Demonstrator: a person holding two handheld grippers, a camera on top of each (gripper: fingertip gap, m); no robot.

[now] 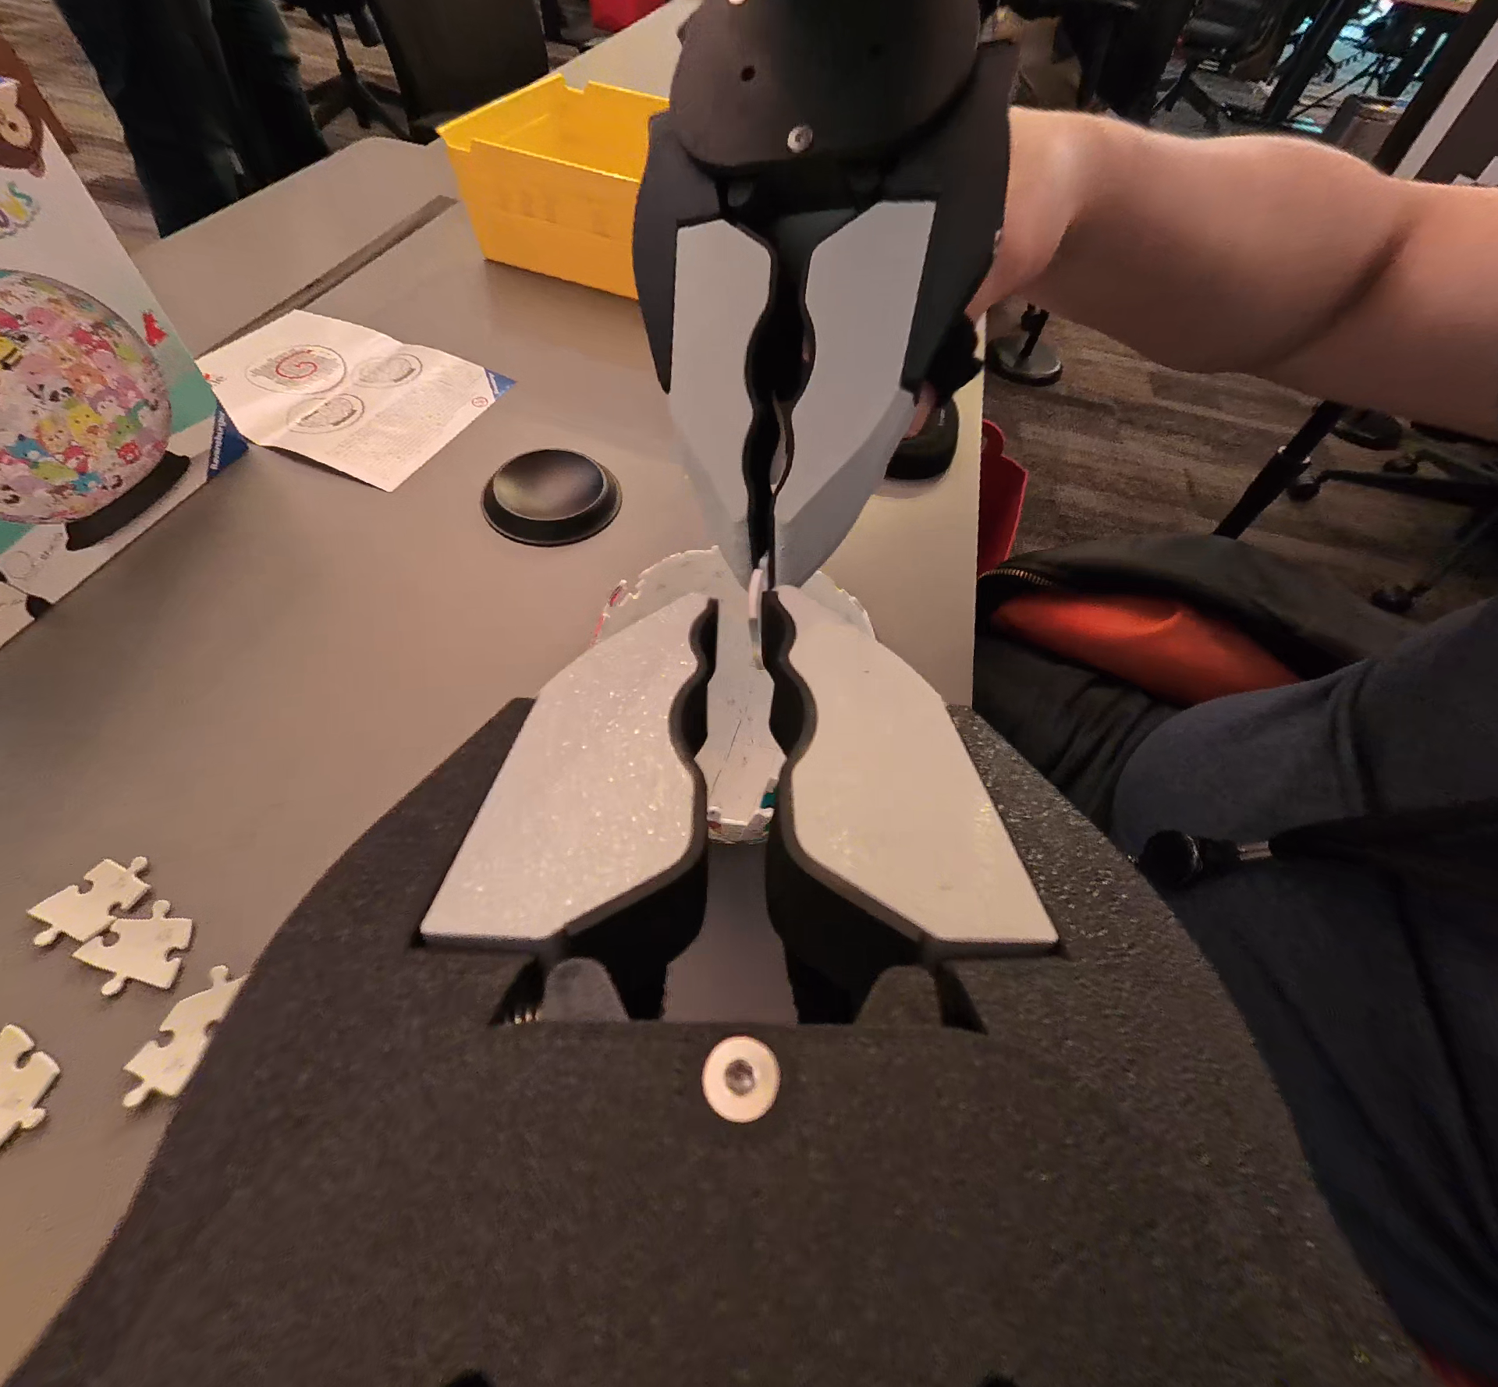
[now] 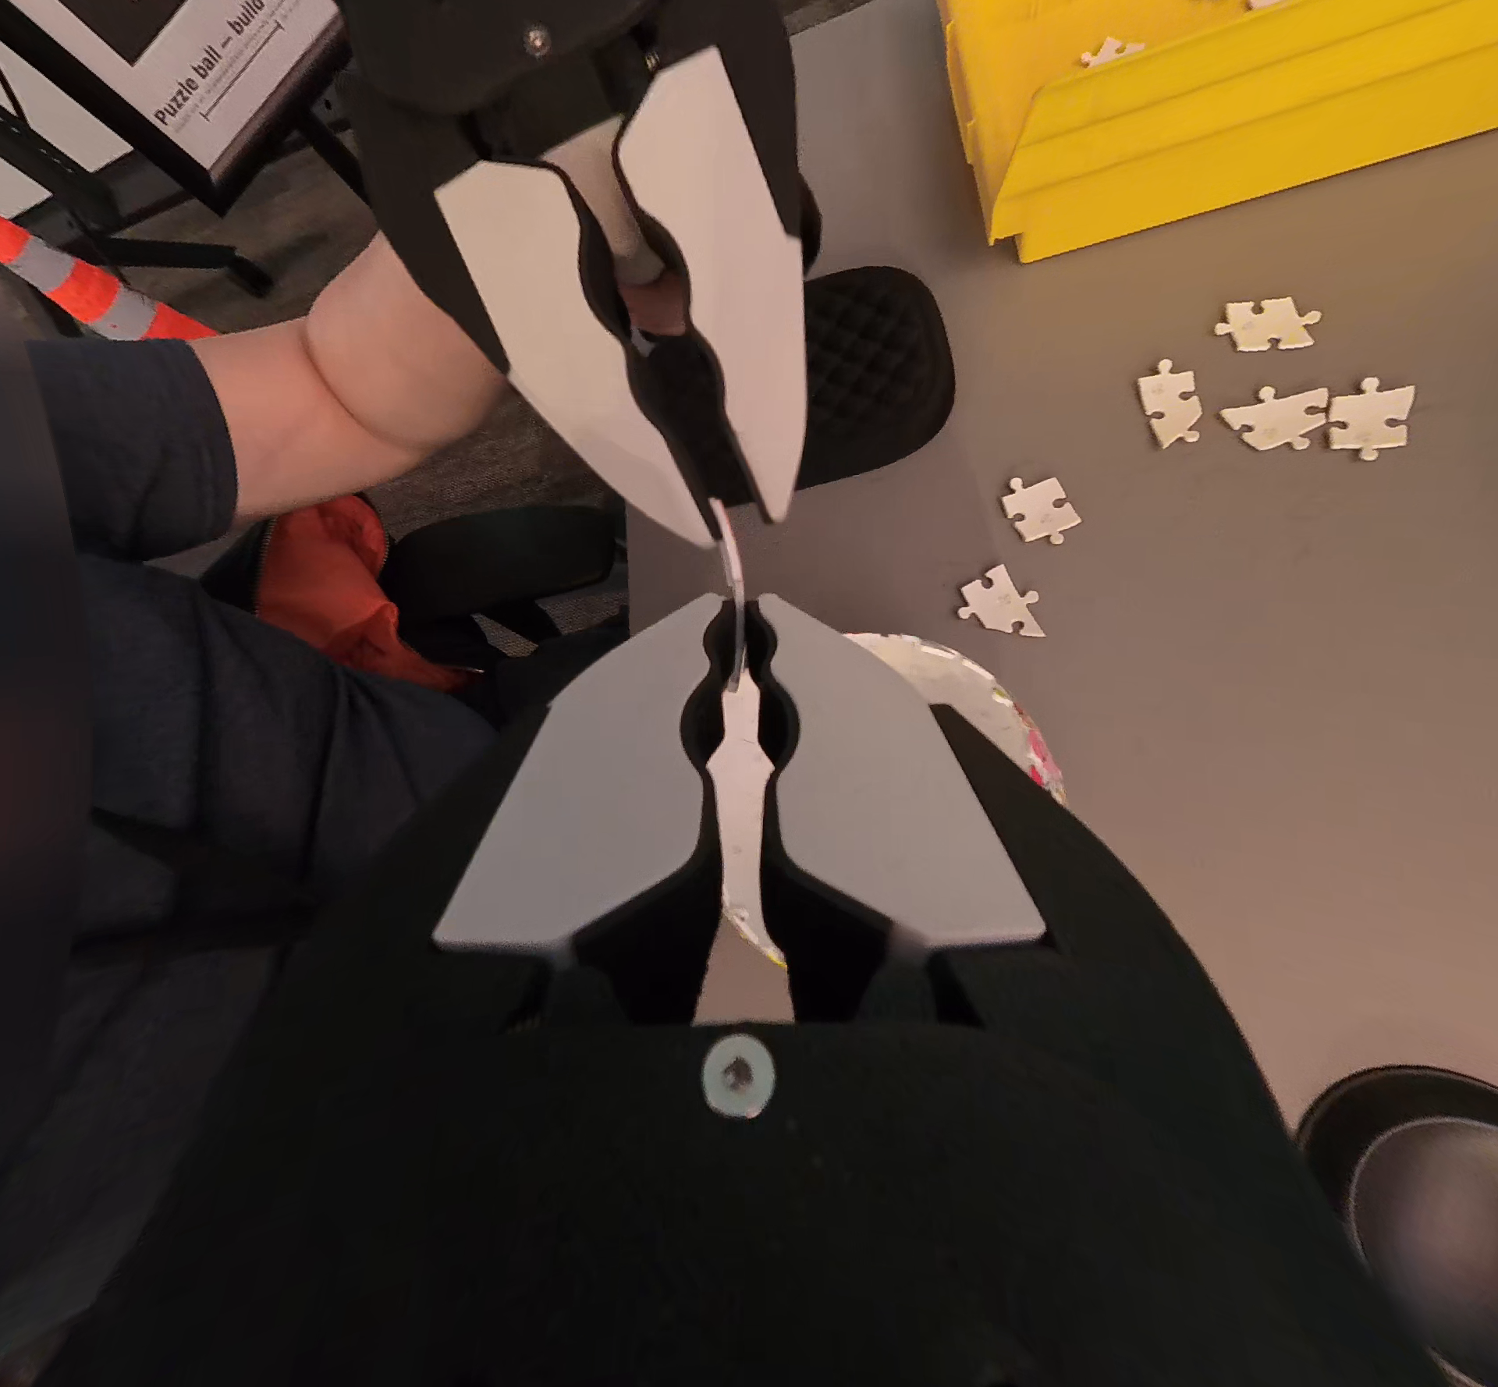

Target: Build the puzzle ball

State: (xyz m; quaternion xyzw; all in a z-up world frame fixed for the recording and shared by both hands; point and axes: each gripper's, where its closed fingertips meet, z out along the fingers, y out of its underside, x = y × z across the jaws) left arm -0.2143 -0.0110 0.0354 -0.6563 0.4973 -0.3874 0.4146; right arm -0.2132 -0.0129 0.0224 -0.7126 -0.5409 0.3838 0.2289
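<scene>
A white curved puzzle piece [image 1: 758, 623] is seen edge-on between the two grippers, above the table's near edge. My left gripper [image 1: 742, 606] is shut on its near end. My right gripper [image 1: 762, 570] comes in from above and is shut on the other end. In the right wrist view the right gripper [image 2: 742, 602] pinches the piece [image 2: 735, 578], and the left gripper [image 2: 734, 525] meets it tip to tip. A partly built puzzle ball shell [image 1: 677, 578], white inside, lies just beneath the fingers; it also shows in the right wrist view [image 2: 965, 687].
Several loose pieces [image 2: 1273, 416] lie white side up on the grey table [image 1: 284, 700]. A yellow bin [image 2: 1216, 132] holds more pieces. A puzzle box [image 1: 73, 408], an instruction sheet [image 1: 348, 396] and a black round stand [image 1: 551, 489] sit at the left. A person's forearm [image 1: 1216, 270] reaches in. The grippers are tip to tip, or close to it.
</scene>
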